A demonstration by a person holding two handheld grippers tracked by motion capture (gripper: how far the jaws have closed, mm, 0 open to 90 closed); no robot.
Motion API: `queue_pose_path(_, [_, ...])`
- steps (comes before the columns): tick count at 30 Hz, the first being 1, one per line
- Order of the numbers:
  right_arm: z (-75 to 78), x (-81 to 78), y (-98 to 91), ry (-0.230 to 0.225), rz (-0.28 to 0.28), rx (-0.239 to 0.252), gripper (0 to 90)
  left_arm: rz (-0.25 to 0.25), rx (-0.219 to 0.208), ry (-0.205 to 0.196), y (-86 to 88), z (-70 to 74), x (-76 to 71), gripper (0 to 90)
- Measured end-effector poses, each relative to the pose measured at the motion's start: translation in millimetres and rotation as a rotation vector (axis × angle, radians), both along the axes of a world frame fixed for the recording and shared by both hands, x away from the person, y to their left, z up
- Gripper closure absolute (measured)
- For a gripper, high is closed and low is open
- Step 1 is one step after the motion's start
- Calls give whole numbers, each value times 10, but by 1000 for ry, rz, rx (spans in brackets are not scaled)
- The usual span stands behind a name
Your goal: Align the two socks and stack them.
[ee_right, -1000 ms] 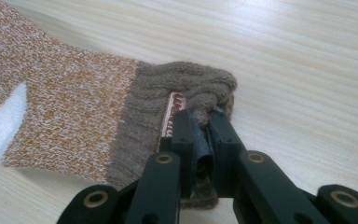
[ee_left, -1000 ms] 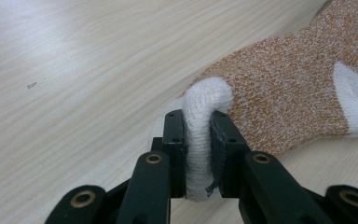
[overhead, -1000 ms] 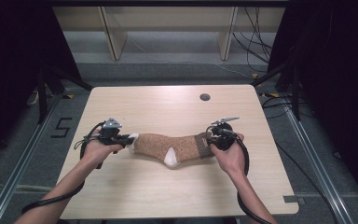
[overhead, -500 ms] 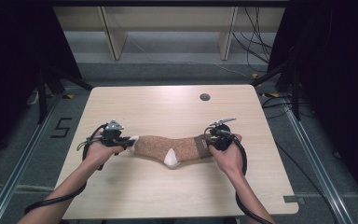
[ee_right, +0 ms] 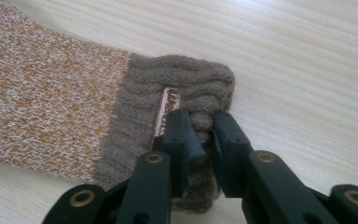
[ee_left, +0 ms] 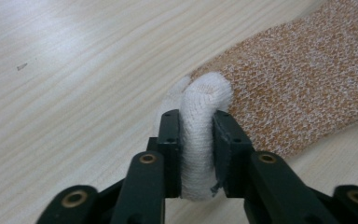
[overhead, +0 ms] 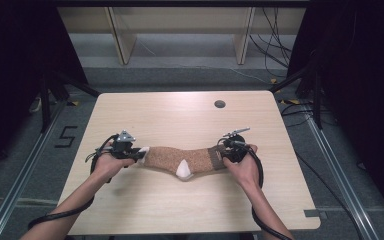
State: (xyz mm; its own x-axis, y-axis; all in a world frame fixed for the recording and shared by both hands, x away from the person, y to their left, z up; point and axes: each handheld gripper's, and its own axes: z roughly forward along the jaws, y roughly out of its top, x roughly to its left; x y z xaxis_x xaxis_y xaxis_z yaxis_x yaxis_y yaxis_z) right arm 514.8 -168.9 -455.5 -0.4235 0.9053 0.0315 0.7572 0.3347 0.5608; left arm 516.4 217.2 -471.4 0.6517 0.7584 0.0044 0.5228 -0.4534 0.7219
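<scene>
An orange-brown speckled sock (overhead: 182, 158) with a white heel and white toe lies stretched across the wooden table (overhead: 180, 120) between both hands. My left gripper (overhead: 139, 153) is shut on the sock's white toe (ee_left: 200, 135), which bulges up between the black jaws. My right gripper (overhead: 226, 153) is shut on the sock's brown ribbed cuff (ee_right: 186, 93), pinching a fold of it beside a small copper-coloured label (ee_right: 167, 108). The sock (ee_right: 46, 102) runs away to the left in the right gripper view, flat on the wood.
A small dark round hole (overhead: 219, 104) sits in the table near its far right. Black cables (overhead: 65, 215) trail from both grippers toward the near edge. Shelving and floor cables lie beyond the table's far side.
Both grippers keep their hold on the sock's ends. The sock has shifted slightly and lies a little more stretched out between the hands.
</scene>
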Motion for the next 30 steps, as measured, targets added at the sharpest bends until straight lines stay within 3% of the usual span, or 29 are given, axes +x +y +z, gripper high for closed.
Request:
queue_pose_path(3, [25, -8, -14, -12, -9, 10, 658, 22, -36, -55, 25, 70, -25, 560])
queue_pose_path(8, [137, -40, -45, -57, -45, 33, 605, 53, -135, -104, 41, 212, -47, 551])
queue_pose_path(11, [162, -16, -47, -76, -39, 26, 632, 54, -115, -95, -10, 186, -9, 633])
queue_pose_path(15, [99, 39, -37, -56, -44, 10, 679, 54, -31, -38, -64, 25, 65, 723])
queue_pose_path(17, [58, 46, -40, -47, -47, 1, 693, 72, -11, -11, -68, -19, 72, 743])
queue_pose_path(19, [33, 51, -54, -43, -42, 2, 701, 85, -13, -9, -78, -56, 80, 752])
queue_pose_path(22, [15, 53, -66, -38, -41, 4, 711, 69, 26, 12, -78, -88, 84, 755])
queue_pose_path(26, [-13, 44, -43, -22, -54, 1, 719, 73, 24, 18, -76, -123, 92, 753])
queue_pose_path(28, [-30, 53, -53, -38, -36, -16, 718, 78, 15, 21, -67, -123, 97, 742])
queue_pose_path(30, [-36, 57, -58, -33, -39, -7, 707, 103, -9, -2, -52, -97, 79, 689])
